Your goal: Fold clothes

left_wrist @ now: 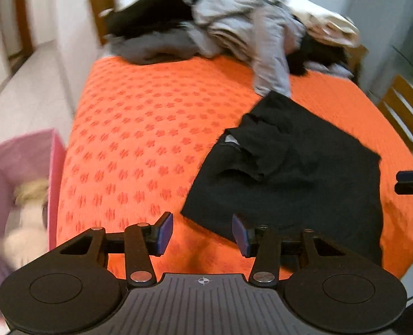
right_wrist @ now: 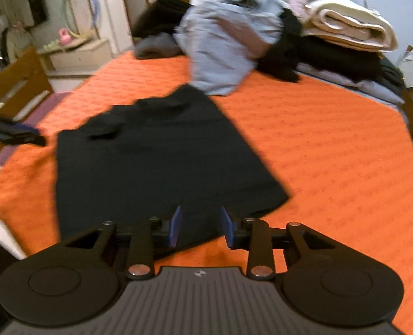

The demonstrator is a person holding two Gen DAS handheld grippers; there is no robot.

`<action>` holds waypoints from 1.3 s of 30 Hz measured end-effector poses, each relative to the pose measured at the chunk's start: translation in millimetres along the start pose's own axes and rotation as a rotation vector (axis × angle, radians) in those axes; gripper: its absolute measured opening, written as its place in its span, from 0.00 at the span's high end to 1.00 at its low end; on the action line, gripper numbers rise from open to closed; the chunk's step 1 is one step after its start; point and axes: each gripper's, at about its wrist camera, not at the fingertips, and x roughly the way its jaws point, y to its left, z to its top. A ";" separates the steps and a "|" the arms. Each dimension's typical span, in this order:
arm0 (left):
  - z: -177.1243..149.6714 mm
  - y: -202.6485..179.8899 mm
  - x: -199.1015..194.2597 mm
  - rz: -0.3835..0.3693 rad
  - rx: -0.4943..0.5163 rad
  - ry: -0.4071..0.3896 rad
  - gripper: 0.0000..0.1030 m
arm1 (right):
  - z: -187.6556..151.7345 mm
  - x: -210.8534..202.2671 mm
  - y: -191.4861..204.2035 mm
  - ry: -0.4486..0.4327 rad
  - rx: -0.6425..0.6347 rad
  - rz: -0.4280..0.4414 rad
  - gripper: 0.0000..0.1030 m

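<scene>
Orange, patterned cloth (left_wrist: 139, 128) covers the table, and on it we find a black garment (left_wrist: 298, 167) spread partly flat toward the near edge, its upper portion bunched into folds. In the right wrist view the same black garment (right_wrist: 156, 162) lies as a broad panel with its near hem at the table edge.

We note the left hand-held gripper (left_wrist: 203, 234) above the near edge of the cloth, jaws apart, nothing between them; the garment's near corner lies just beside its right finger. The right hand-held gripper (right_wrist: 200, 227) stands over the garment's near hem, jaws apart. The dark fabric shows in the gap between the pads, and we see no pad pressing on it.

At the far end of the table we record a heap of unfolded clothes (left_wrist: 234, 25) in grey and black, one grey sleeve trailing toward the black garment, and a folded cream blanket (right_wrist: 351, 25) on top. A pink fabric bin (left_wrist: 19, 184) stands beside the table, holding pale items. Wooden chairs (left_wrist: 404, 114) flank the table.
</scene>
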 end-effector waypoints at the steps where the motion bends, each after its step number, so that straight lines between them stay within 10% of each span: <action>1: 1.7 1.2 2.2 -0.021 0.057 0.004 0.52 | -4.2 -2.8 10.1 -0.010 0.002 0.021 0.64; 18: -7.1 -10.4 22.0 -0.246 0.744 0.017 0.45 | -57.6 20.0 149.6 0.062 -0.225 -0.053 0.64; 21: -8.4 -9.9 25.8 -0.240 0.767 -0.015 0.46 | -61.0 18.3 157.0 0.050 -0.253 -0.090 0.69; 24: -6.2 -7.8 26.8 -0.256 0.765 -0.015 0.66 | -61.7 14.5 158.8 0.048 -0.254 -0.124 0.91; 26: -5.1 -6.8 26.1 -0.294 0.763 0.005 0.98 | -61.1 10.6 157.8 0.041 -0.244 -0.138 0.94; 39: -9.3 -8.2 -29.1 -0.484 0.654 0.192 0.98 | -66.3 -41.5 145.1 0.049 -0.096 -0.079 0.95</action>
